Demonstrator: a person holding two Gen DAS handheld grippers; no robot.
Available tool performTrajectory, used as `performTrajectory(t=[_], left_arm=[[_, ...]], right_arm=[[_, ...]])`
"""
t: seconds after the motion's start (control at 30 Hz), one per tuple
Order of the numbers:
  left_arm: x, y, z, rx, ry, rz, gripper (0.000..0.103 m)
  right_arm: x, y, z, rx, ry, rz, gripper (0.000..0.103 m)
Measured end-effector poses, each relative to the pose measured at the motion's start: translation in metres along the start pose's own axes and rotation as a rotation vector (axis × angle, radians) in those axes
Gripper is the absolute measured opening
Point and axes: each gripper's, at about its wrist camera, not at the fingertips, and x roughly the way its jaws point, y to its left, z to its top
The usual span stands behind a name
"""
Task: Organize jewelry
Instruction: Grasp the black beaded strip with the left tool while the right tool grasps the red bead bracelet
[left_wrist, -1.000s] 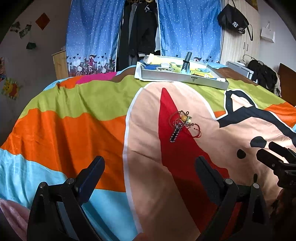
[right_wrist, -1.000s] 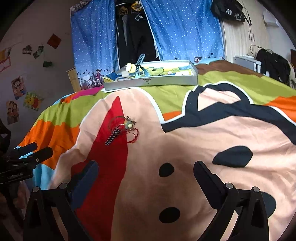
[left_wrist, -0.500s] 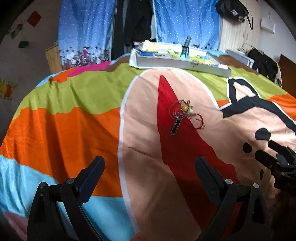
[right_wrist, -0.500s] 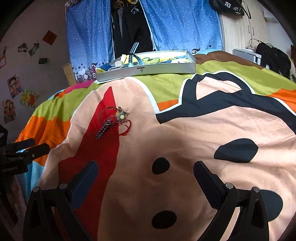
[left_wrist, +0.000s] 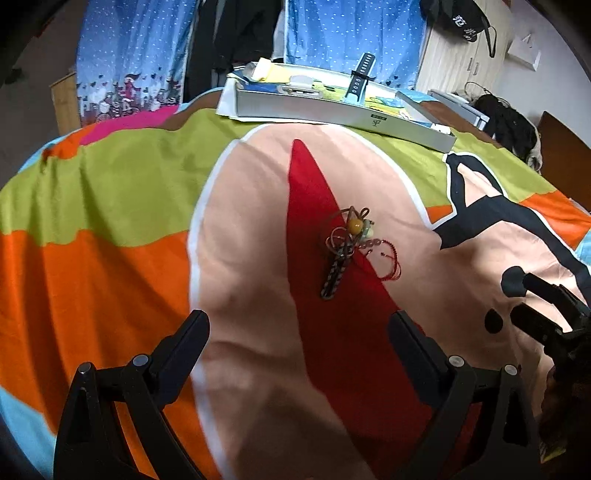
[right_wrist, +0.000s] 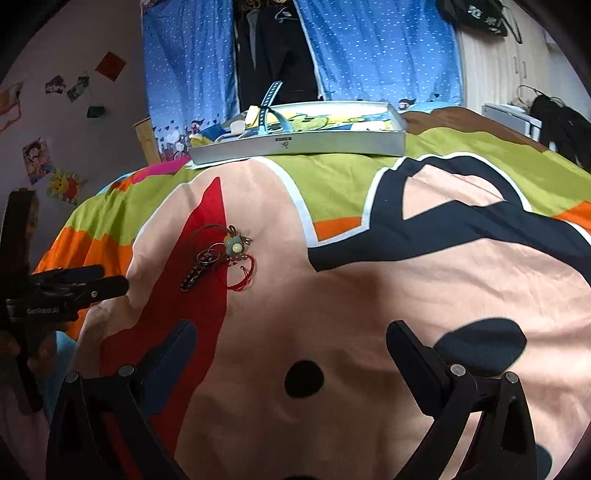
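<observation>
A small tangle of jewelry (left_wrist: 347, 243) lies on the red patch of the bedspread: a dark beaded strip, a yellow bead, a pale flower charm and a red cord bracelet. The same pile of jewelry (right_wrist: 218, 258) appears left of centre in the right wrist view. My left gripper (left_wrist: 299, 339) hovers open just short of the pile, nothing between its fingers. My right gripper (right_wrist: 291, 343) is open too, to the right of the pile and empty. A grey tray (left_wrist: 332, 114) with a watch strap and cards sits at the far side of the bed; this tray (right_wrist: 295, 142) shows in both views.
The colourful bedspread (left_wrist: 110, 258) covers the whole surface and drops away at the left. Blue curtains (right_wrist: 369, 55) and dark hanging clothes stand behind the tray. A wardrobe with a black bag (left_wrist: 461, 18) is at the back right. Pictures hang on the left wall.
Both grippers have moved forward and closer to the jewelry pile, which now looks larger. The pile and the tray have not moved. Both grippers stay open.
</observation>
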Motion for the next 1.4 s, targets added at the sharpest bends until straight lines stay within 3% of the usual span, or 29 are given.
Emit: performTrajectory(t=[0.23, 0.43, 0.73, 0.9, 1.0, 1.27, 1.4], left_arm=[[0.013, -0.007, 0.007, 0.064, -0.027, -0.054, 0.093], [0.038, -0.006, 0.014, 0.088, 0.000, -0.097, 0.073], [0.067, -0.006, 0.018, 0.124, 0.078, -0.198, 0.042], [0.080, 0.000, 0.020, 0.108, 0.116, -0.213, 0.032], [0.086, 0.003, 0.024, 0.097, 0.121, -0.220, 0.027], [0.092, 0.003, 0.028, 0.128, 0.125, -0.233, 0.026], [0.096, 0.004, 0.030, 0.121, 0.131, -0.208, 0.017]], right_arm=[[0.021, 0.001, 0.009, -0.047, 0.037, 0.031, 0.102], [0.045, -0.002, 0.020, -0.083, 0.071, 0.059, 0.090], [0.095, 0.016, 0.035, -0.198, 0.160, 0.142, 0.053], [0.119, 0.026, 0.036, -0.241, 0.214, 0.162, 0.034], [0.127, 0.026, 0.036, -0.240, 0.234, 0.167, 0.032], [0.137, 0.020, 0.047, -0.182, 0.251, 0.203, 0.030], [0.146, 0.023, 0.051, -0.172, 0.257, 0.203, 0.029]])
